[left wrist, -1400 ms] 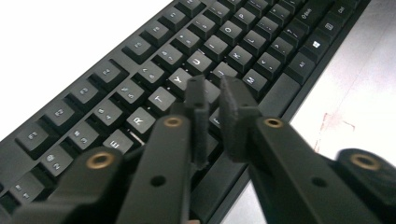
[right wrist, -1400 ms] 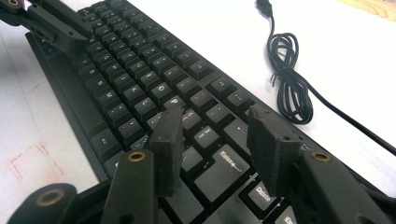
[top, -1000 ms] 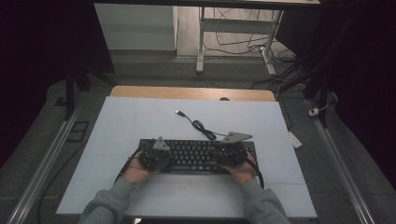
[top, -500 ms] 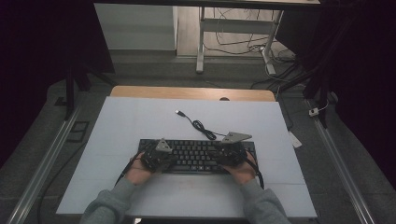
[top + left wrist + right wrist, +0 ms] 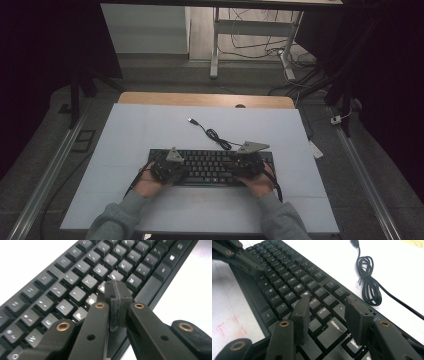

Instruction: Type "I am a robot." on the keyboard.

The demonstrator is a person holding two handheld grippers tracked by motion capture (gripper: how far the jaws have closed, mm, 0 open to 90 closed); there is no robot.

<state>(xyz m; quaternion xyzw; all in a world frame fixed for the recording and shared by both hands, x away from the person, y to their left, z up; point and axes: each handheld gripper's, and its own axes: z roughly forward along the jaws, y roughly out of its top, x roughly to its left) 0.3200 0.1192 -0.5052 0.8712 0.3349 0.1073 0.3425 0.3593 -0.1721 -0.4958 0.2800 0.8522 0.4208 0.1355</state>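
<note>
A black keyboard (image 5: 210, 167) lies on the white table top near the person's edge. Its coiled black cable (image 5: 216, 136) runs back to a USB plug (image 5: 191, 120). My left gripper (image 5: 175, 165) hovers over the keyboard's left half, jaws shut with nothing between them. In the left gripper view its pads (image 5: 117, 293) press together just above the keys (image 5: 82, 282). My right gripper (image 5: 246, 160) is over the keyboard's right half. In the right gripper view it (image 5: 328, 315) stands open, its fingertips just above the keys (image 5: 322, 312), nothing held.
The white board (image 5: 150, 125) covers a wooden table whose back edge (image 5: 205, 99) shows. Metal rails run down both sides on the floor. A desk frame (image 5: 250, 35) and loose cables stand beyond the table. The left gripper's arm (image 5: 239, 255) shows far off in the right gripper view.
</note>
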